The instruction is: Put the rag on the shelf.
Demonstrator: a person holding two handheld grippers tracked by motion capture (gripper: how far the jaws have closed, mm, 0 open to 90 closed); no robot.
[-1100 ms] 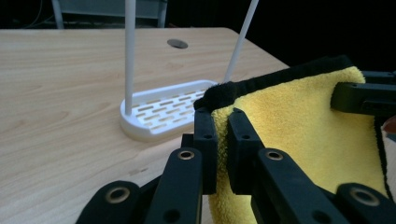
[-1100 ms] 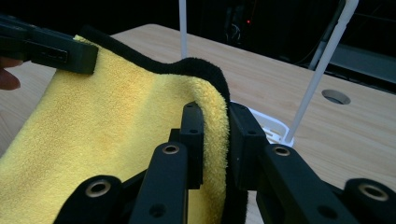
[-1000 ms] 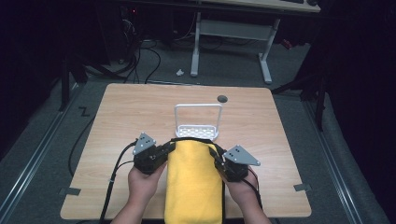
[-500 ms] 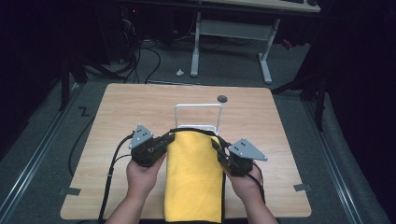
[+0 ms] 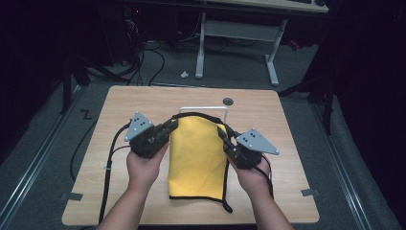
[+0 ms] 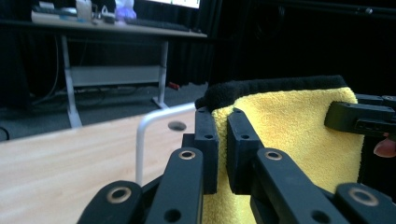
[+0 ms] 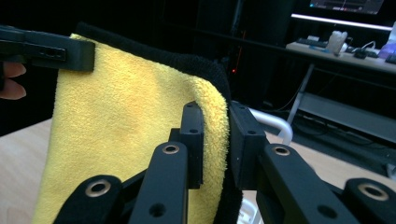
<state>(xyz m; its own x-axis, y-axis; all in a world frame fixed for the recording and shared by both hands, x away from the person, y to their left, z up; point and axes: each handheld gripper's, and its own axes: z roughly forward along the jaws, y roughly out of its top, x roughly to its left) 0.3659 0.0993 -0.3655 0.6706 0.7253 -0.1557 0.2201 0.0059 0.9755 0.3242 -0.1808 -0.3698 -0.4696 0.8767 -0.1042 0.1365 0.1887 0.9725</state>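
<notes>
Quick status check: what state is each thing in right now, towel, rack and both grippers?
Yellow towel: far edge lifted by two corners, near end lying on the table.
White rack: upright behind the towel, nothing draped over it.
Left gripper: shut on the towel's corner.
Right gripper: shut on the other corner.

Bench (image 5: 143, 103): light wooden top with rounded corners, standing on a grey floor (image 5: 57, 124).
Bench, 12 o'clock: a small dark round port (image 5: 228, 101) set into the wood near the far edge.
Bench, centre: a white wire rack (image 5: 203, 109), its rail rising behind the yellow towel (image 5: 198, 158).
Bench, 6 o'clock: the towel's lower end lies flat on the wood, its black-edged hem trailing toward the near edge.
</notes>
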